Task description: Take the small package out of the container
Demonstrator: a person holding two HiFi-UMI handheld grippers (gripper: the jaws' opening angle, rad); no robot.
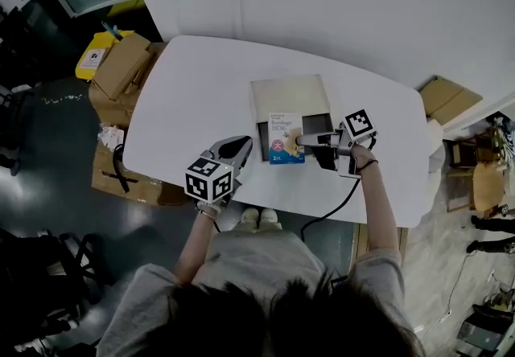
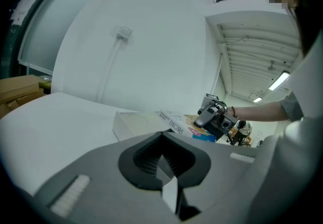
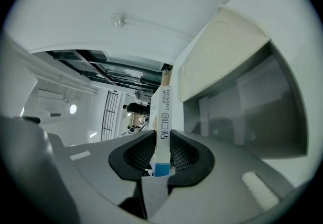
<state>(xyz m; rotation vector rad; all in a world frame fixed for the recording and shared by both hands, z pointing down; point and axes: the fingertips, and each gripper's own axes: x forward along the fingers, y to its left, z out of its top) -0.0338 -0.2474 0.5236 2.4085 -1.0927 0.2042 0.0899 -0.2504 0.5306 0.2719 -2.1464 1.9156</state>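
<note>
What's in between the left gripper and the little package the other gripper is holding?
Only a strip of bare white table and the container's side wall. The head view shows it.

White table (image 1: 185, 102), cardboard boxes (image 1: 121, 70) on the floor beside it, black cable (image 1: 334, 211) over table edge

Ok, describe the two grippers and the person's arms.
Both the left gripper and right gripper are grey, with dark ribbed jaws and a cube of black-and-white square markers. A black cable trails from the right one. The person wears grey sleeves and a dark wristband.
</note>
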